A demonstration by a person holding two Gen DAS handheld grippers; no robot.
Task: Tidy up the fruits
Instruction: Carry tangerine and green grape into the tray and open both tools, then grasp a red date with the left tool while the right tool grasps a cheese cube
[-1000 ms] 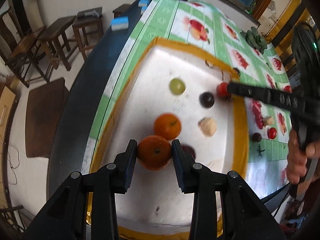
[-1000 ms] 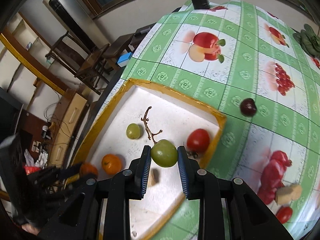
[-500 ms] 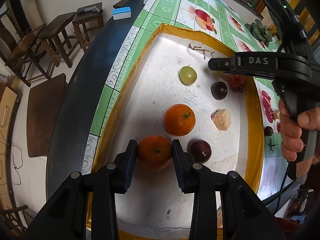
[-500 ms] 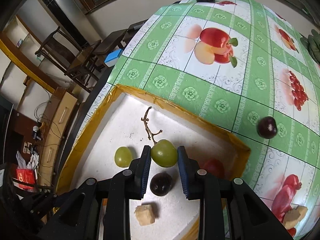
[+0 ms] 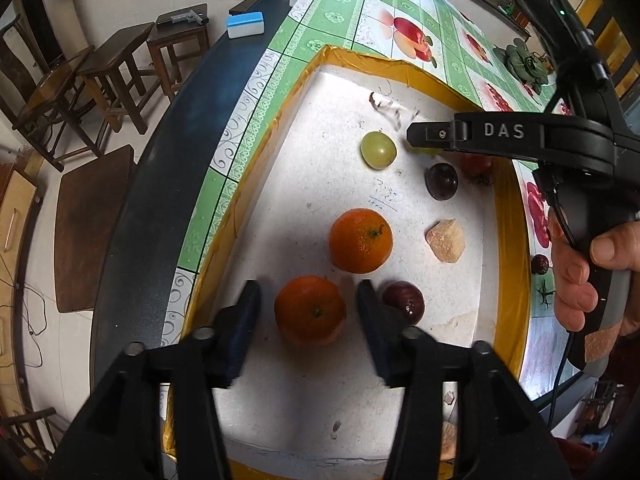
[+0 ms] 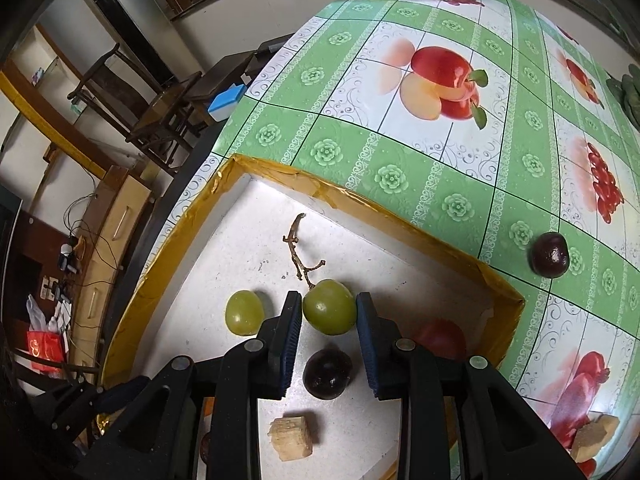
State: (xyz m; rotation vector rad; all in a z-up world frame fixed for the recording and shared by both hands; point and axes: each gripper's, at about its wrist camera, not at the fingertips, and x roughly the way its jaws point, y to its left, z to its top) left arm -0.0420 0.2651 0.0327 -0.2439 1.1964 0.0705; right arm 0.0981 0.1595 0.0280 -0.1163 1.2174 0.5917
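Observation:
A white tray with a yellow rim (image 5: 508, 208) (image 6: 276, 168) lies on the table. My left gripper (image 5: 308, 300) is open around an orange (image 5: 310, 310) that rests on the tray floor, apart from both fingers. A second orange (image 5: 360, 246), a dark plum (image 5: 404, 302), a green grape (image 5: 378, 150) and another dark plum (image 5: 441, 181) lie in the tray. My right gripper (image 6: 329, 312) is shut on a green grape with a stem (image 6: 329, 306), low over the tray beside the other green grape (image 6: 244, 312). A dark plum (image 6: 328, 372) lies under it.
A tan chunk (image 5: 446, 240) (image 6: 291, 436) and a red fruit (image 6: 440, 338) lie in the tray. A dark plum (image 6: 550, 255) sits on the green fruit-print tablecloth (image 6: 440, 120). Chairs and stools (image 5: 120, 68) stand left of the table.
My left gripper lowered the orange onto the tray floor and opened, letting it go. My right gripper carried the green grape in over the tray, close to the other grape.

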